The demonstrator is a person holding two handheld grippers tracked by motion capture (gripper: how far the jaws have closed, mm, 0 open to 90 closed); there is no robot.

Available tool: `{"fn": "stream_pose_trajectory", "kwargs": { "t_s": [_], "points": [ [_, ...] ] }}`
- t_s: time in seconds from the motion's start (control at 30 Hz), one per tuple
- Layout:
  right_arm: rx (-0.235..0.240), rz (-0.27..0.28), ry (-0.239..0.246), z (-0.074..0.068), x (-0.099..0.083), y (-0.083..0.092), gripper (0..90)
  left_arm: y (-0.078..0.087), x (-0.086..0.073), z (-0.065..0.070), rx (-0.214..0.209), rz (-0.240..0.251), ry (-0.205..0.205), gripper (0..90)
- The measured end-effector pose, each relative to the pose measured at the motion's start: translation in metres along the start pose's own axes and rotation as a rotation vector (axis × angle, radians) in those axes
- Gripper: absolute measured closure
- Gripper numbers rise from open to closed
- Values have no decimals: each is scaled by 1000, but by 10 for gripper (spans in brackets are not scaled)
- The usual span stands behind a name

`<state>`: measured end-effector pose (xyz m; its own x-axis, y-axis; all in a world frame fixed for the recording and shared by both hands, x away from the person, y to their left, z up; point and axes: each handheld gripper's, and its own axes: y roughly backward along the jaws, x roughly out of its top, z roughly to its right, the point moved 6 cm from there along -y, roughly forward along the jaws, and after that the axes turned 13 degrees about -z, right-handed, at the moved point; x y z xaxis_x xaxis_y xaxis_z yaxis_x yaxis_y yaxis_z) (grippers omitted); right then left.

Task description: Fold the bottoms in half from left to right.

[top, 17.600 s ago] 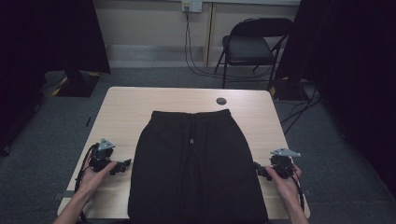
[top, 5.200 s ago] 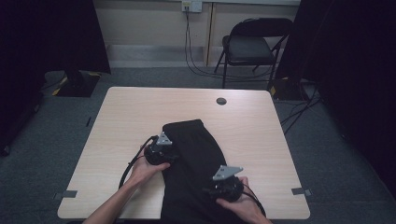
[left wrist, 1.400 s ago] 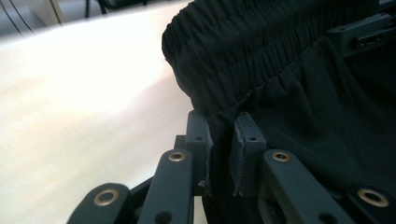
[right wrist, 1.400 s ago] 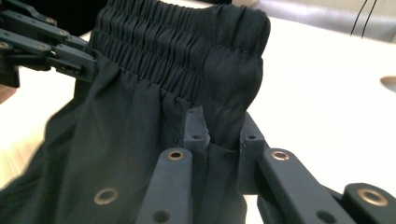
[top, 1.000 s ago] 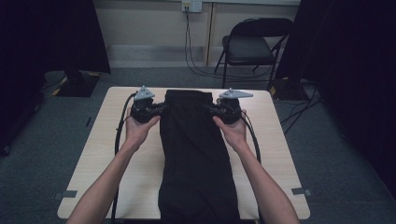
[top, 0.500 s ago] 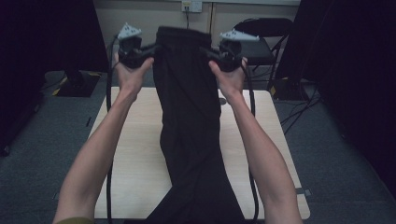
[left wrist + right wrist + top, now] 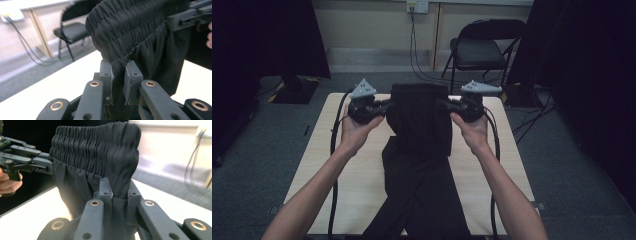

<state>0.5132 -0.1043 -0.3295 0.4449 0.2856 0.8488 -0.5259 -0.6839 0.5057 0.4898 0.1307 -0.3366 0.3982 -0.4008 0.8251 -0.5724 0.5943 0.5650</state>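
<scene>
Fingers, left gripper (image 7: pixel 119 82): both black pads clenched on a fold of the black trousers (image 7: pixel 421 150), just below the gathered elastic waistband (image 7: pixel 130 27); cloth fills the narrow gap between the pads.

Fingers, right gripper (image 7: pixel 117 195): pads likewise clamped on a bunch of the same cloth under the waistband, fabric pinched tight between them.

Left gripper, high view (image 7: pixel 384 106): held in the person's left hand (image 7: pixel 357 127), at 10 o'clock from the table's centre, jaws pointing inward toward 3 o'clock, biting the left edge of the garment's top. Grey three-cornered plate on top; cable trailing down toward 6 o'clock.

Right gripper, high view (image 7: pixel 447 105): held in the person's right hand (image 7: pixel 472 131), at 2 o'clock from the table's centre, jaws pointing toward 9 o'clock, biting the right edge of the garment's top.

Black trousers: waistband end lifted clear of the table (image 7: pixel 332 165) between the two grippers, toward 12 o'clock; the upper part hangs doubled as a flap, its lower edge near the table's middle. The remainder lies on the tabletop and runs toward 6 o'clock, spreading wider and passing over the near edge.

Table: pale wood top, on grey carpet.

Folding chair (image 7: pixel 484 50): black, beyond the table at 1 o'clock, well apart from it.

Wall socket (image 7: pixel 417 6): at 12 o'clock, cables hanging from it to the floor.
</scene>
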Motion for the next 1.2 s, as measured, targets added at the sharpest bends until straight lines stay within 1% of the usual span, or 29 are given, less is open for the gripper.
{"fn": "stream_pose_trajectory", "kwargs": {
  "t_s": [0.03, 0.07, 0.1, 0.13, 0.17, 0.2, 0.23, 0.3, 0.37, 0.47, 0.5, 0.53, 0.57, 0.6, 0.67, 0.7, 0.73, 0.77, 0.83, 0.87, 0.9, 0.93, 0.97, 1.0, 1.03, 1.07, 1.13, 1.17, 1.2],
  "points": [
    [13, -9, 4, -4, -8, 2, 797, 3, -10, 7, -23, -10, 12, 792],
    [20, -26, 22, -9, -17, 5, 797, 6, -19, 15, -39, -15, 13, 792],
    [35, -35, 24, -15, -25, 8, 797, 9, -29, 23, -43, -21, 6, 792],
    [53, -44, 24, -21, -33, 11, 797, 10, -39, 29, -47, -52, 11, 792],
    [63, -65, 34, -27, -42, 13, 797, 11, -51, 35, -58, -81, 31, 792],
    [70, -86, 44, -33, -51, 14, 796, 9, -65, 42, -69, -108, 34, 792],
    [79, -113, 47, -40, -63, 14, 796, 6, -79, 47, -91, -138, 41, 790],
    [89, -157, 54, -48, -83, 13, 796, 1, -102, 53, -137, -163, 75, 788],
    [105, -203, 42, -54, -110, 7, 796, -7, -131, 61, -179, -219, 119, 786],
    [126, -282, -13, -56, -153, -13, 795, -20, -164, 66, -190, -310, 133, 782],
    [126, -313, -21, -56, -165, -21, 795, -25, -173, 67, -197, -339, 151, 779],
    [126, -342, -28, -55, -176, -29, 795, -29, -177, 66, -193, -354, 150, 778],
    [123, -370, -26, -54, -185, -37, 794, -32, -179, 65, -190, -369, 130, 774],
    [111, -394, -25, -51, -192, -44, 794, -37, -180, 63, -164, -386, 114, 772],
    [114, -422, -52, -46, -201, -58, 794, -48, -183, 55, -135, -432, 121, 768],
    [106, -431, -44, -43, -203, -62, 793, -57, -187, 48, -97, -464, 121, 766],
    [104, -426, -32, -39, -201, -69, 793, -63, -189, 44, -85, -472, 108, 761],
    [94, -422, -32, -35, -199, -74, 793, -68, -186, 39, -70, -460, 101, 759],
    [39, -413, -9, -26, -192, -86, 793, -79, -178, 25, 0, -465, 84, 759],
    [19, -409, -12, -21, -188, -93, 793, -86, -174, 15, 34, -454, 86, 758],
    [9, -401, -28, -16, -183, -101, 793, -101, -165, -5, 74, -426, 135, 756],
    [9, -401, -28, -16, -183, -101, 793, -101, -165, -5, 74, -426, 135, 756],
    [-10, -390, -66, -4, -173, -115, 793, -108, -160, -15, 93, -424, 131, 756],
    [-28, -385, -78, 2, -168, -121, 792, -115, -155, -25, 119, -422, 128, 753],
    [-47, -378, -84, 6, -164, -127, 791, -123, -150, -32, 133, -397, 159, 750],
    [-66, -373, -76, 10, -161, -132, 791, -129, -147, -39, 144, -385, 178, 749],
    [-103, -370, -86, 21, -153, -141, 791, -140, -141, -48, 160, -373, 179, 740],
    [-127, -373, -72, 27, -150, -144, 791, -144, -138, -51, 165, -358, 183, 723],
    [-144, -375, -78, 33, -147, -147, 791, -146, -136, -54, 160, -358, 191, 686]
  ]
}}
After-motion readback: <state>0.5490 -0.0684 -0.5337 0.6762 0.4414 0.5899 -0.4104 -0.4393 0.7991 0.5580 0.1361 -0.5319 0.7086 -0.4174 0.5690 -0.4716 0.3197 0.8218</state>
